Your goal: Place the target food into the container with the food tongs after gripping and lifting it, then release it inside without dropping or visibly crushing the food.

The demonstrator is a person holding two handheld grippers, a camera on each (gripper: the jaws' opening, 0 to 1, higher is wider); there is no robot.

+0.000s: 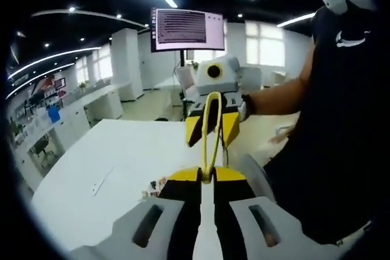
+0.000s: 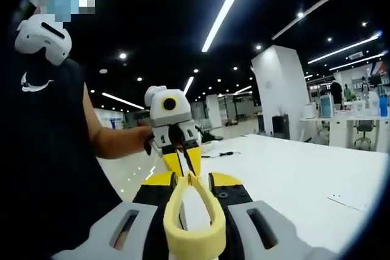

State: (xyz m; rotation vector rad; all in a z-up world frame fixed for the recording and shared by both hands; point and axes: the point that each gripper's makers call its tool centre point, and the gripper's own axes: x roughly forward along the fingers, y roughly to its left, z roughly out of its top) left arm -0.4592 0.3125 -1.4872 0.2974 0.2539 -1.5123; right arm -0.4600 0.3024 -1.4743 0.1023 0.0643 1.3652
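Yellow food tongs [image 1: 211,132] span the gap between my two grippers above a white table [image 1: 122,150]. In the left gripper view, my left gripper [image 1: 207,178] is shut on the tongs' narrow tip end. The right gripper [image 1: 213,127] faces me beyond it, its yellow jaws on either side of the tongs' looped end. In the right gripper view, my right gripper [image 2: 190,211] is shut on that broad yellow loop of the tongs [image 2: 189,235]. The arms of the tongs converge toward the left gripper [image 2: 181,158], which pinches the tips.
A person in a dark shirt [image 1: 341,120] stands close beside the table and holds both grippers. A monitor on a stand [image 1: 187,30] rises beyond the table. Small items [image 1: 153,187] lie on the table's near part, and a sheet of paper [image 2: 350,200] lies at its right.
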